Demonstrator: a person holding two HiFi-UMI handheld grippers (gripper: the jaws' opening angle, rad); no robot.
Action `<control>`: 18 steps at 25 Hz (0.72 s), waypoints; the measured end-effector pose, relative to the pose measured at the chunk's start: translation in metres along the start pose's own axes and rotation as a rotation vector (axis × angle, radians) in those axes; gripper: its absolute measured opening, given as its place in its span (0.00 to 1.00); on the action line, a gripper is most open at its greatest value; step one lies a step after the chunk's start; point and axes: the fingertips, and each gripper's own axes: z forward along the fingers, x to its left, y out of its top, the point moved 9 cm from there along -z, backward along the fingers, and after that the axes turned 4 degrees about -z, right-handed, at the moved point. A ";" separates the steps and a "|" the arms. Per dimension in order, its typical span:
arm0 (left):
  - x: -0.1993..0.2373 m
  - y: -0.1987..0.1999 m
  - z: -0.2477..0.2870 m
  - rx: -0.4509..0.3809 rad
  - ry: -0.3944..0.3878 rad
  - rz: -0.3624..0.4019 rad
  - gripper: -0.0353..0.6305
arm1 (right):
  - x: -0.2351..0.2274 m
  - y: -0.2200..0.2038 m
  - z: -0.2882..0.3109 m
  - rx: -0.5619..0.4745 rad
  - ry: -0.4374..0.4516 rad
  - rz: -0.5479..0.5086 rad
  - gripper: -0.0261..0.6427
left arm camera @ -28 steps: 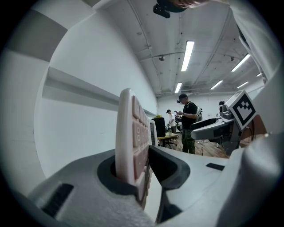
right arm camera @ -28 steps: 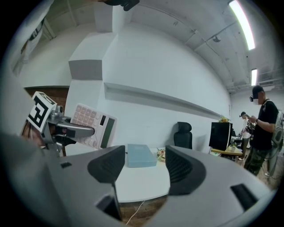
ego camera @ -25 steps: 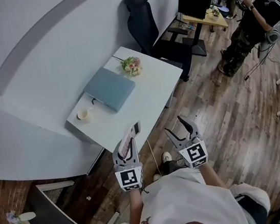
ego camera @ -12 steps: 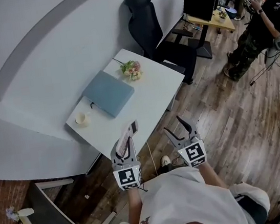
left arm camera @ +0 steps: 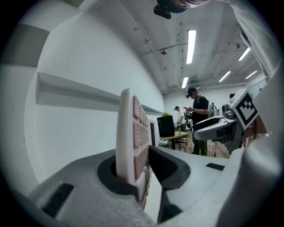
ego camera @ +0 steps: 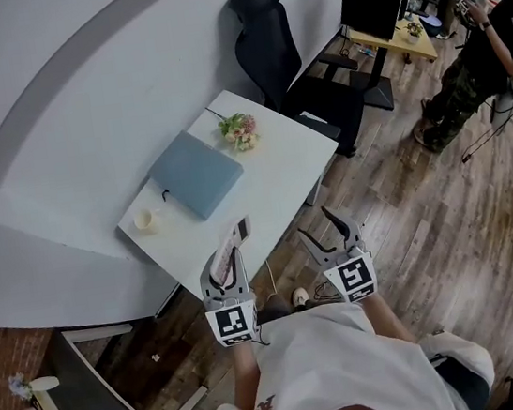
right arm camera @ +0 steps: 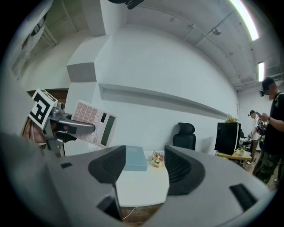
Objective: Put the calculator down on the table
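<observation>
My left claw point(ego camera: 228, 266) is pinching the pale pink, flat plastic calculator point(left arm camera: 131, 133) by its lower end. The calculator stands on edge between the pads and juts well ahead of the tips. That short grip is my worry: most of its length hangs forward, so a jolt could swing it or slide it out. The near edge of the white rectangular desk point(ego camera: 282, 181) lies just ahead of and below this claw. If I let go too soon, I judge it will tip off onto the wooden floor point(ego camera: 411, 225). If I let go too high, it will clatter. To the right, my other claw point(ego camera: 321, 229) is spread and empty, and it could knock the desk edge ahead.
</observation>
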 end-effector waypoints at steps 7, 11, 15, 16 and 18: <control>-0.002 0.004 0.023 -0.005 -0.021 0.034 0.20 | -0.015 -0.001 0.015 -0.012 -0.021 0.015 0.45; 0.004 0.002 0.040 -0.010 -0.036 0.033 0.20 | -0.021 -0.004 0.029 -0.012 -0.035 0.011 0.45; 0.015 -0.001 0.058 -0.012 -0.043 0.028 0.20 | -0.026 -0.005 0.046 0.002 -0.039 0.007 0.45; 0.018 -0.001 0.063 -0.012 -0.044 0.026 0.20 | -0.028 -0.005 0.051 0.005 -0.039 0.006 0.45; 0.024 -0.001 0.073 -0.010 -0.046 0.024 0.20 | -0.032 -0.004 0.064 0.012 -0.035 0.004 0.45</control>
